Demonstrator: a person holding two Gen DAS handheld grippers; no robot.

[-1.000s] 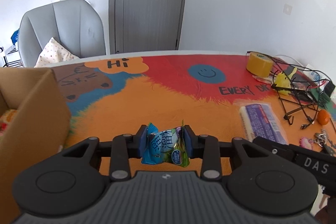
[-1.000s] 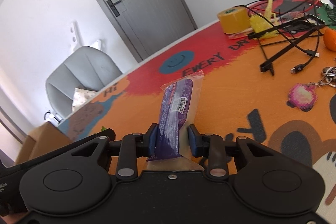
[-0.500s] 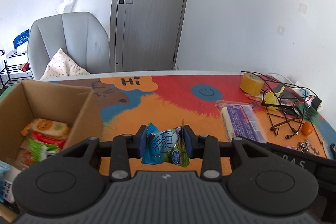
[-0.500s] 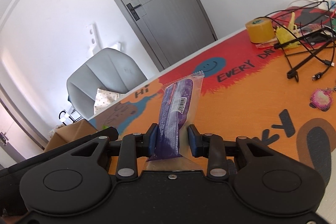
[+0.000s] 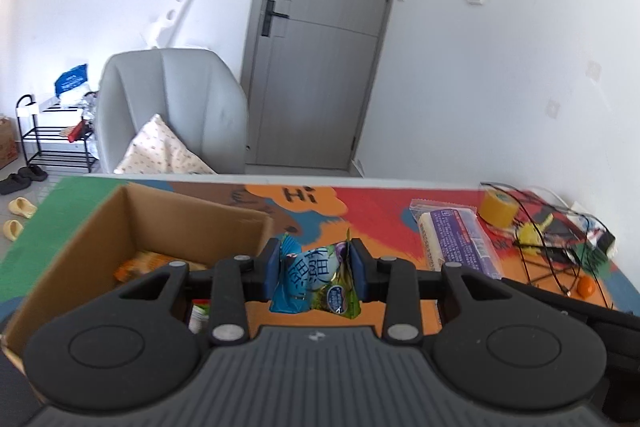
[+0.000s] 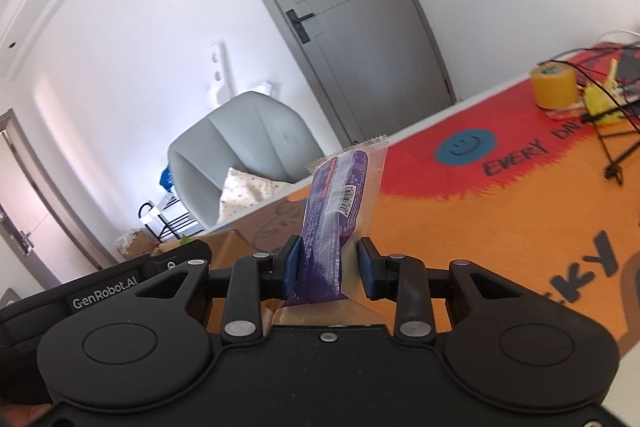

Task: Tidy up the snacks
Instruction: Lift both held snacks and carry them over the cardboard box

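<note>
Your left gripper (image 5: 316, 269) is pinching a blue-green snack bag (image 5: 314, 281); the cardboard box (image 5: 132, 223) is sitting at ten o'clock. Your right gripper (image 6: 329, 269) is pinching a purple wafer packet (image 6: 338, 211), pointing toward twelve o'clock.

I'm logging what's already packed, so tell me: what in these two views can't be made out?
- Left wrist view: most of the cardboard box contents, hidden by its near wall and the left tongs.
- Left wrist view: print on the blue-green snack bag, crumpled between the pads.
- Right wrist view: the box, nearly all behind the other tool's body.
- Right wrist view: lower end of the purple snack pack in the right tongs.
</note>
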